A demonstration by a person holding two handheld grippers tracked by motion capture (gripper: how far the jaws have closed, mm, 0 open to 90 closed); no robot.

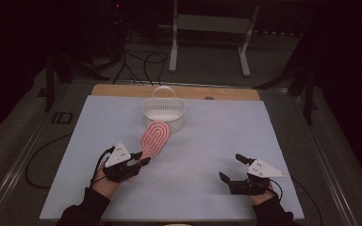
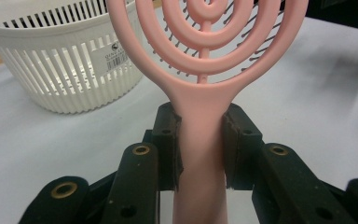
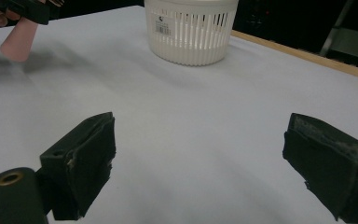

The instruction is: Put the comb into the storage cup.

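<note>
A pink hairbrush (image 1: 155, 137) with a ringed oval head is held up off the white table cover, its head tilted toward a white slatted basket (image 1: 163, 113) at the back middle. My left gripper (image 1: 140, 159) is shut on the brush's handle (image 2: 200, 154), both pads pressing its sides. The basket (image 2: 60, 65) stands just beyond and left of the brush head (image 2: 205, 32) in the left gripper view. My right gripper (image 1: 232, 167) rests low at the right front, jaws wide open with nothing between them (image 3: 200, 163). The basket (image 3: 191, 28) lies far ahead of it.
A white sheet (image 1: 217, 136) covers the table, with a wooden strip (image 1: 122, 90) bare along the far edge. Cables (image 1: 141, 61) and a metal stand (image 1: 207, 33) lie on the dark floor beyond.
</note>
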